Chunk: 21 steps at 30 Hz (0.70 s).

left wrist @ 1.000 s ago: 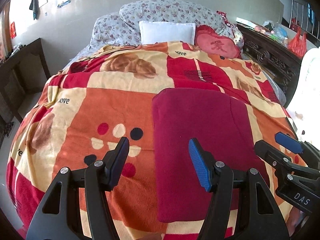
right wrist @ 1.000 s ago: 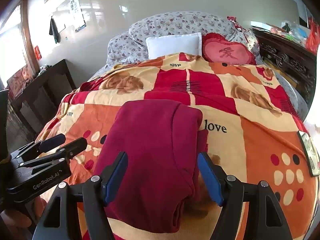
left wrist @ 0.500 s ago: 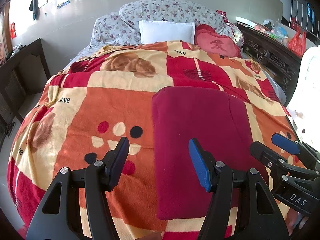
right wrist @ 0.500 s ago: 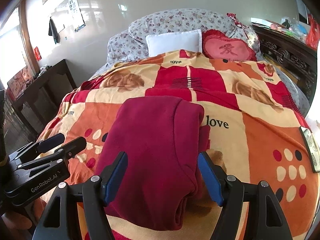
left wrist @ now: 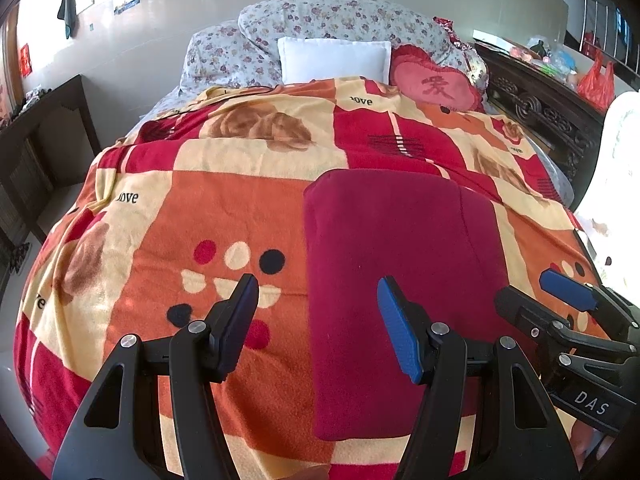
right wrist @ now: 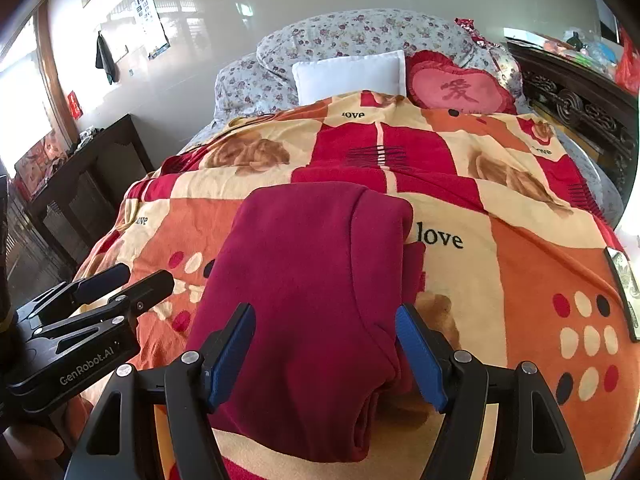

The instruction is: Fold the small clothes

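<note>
The garment point(right wrist: 304, 280) is a dark red fleece thing, already folded into a longish rectangle, lying flat on the blanket point(left wrist: 224, 216) near the foot of the bed. Its long axis runs from the near edge toward the pillows point(left wrist: 332, 28), so basically straight away from both grippers. The right gripper point(right wrist: 325, 354) is the nearer one: it hangs right over the near end with its fingers spread wide, one on each side of the cloth, holding nothing. You can see the stacked layers along the right edge from that view. The left gripper point(left wrist: 318, 326) is also wide open and empty, sitting over the garment's left edge, half over bare blanket. My guess is that if another fold is coming, it goes end to end along that long axis, with the right one better placed.
</note>
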Available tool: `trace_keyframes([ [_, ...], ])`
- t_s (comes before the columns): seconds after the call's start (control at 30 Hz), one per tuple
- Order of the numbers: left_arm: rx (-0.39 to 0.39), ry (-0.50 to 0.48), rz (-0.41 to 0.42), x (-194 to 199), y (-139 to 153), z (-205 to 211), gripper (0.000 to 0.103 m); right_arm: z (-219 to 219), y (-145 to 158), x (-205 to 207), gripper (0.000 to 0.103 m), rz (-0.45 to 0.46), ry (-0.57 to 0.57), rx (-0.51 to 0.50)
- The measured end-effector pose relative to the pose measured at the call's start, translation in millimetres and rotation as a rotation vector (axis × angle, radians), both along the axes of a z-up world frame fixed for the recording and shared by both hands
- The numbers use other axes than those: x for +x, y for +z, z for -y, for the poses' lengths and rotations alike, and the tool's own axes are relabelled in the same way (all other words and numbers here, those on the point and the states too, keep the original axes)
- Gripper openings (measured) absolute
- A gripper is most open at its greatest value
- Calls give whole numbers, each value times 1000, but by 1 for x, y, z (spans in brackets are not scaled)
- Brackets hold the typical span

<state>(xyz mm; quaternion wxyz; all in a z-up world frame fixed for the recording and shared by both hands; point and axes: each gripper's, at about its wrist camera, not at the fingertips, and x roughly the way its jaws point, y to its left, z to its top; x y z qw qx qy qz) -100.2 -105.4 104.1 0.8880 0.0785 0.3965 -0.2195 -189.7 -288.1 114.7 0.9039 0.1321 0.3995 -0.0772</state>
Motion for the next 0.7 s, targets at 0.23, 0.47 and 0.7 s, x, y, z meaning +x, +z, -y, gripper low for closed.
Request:
trace_keyframes([
  [0.23,6,-1,-2,2,-3,1,62,-1,-2,3,70,-5,5,5],
  [0.47,19,2,15,3,-6,1,62,-1,-5,5,70,-14,7,16],
  [0.7,1,27,-19,14,-13,-6,62,9,-9,5,70,-21,-13,18],
])
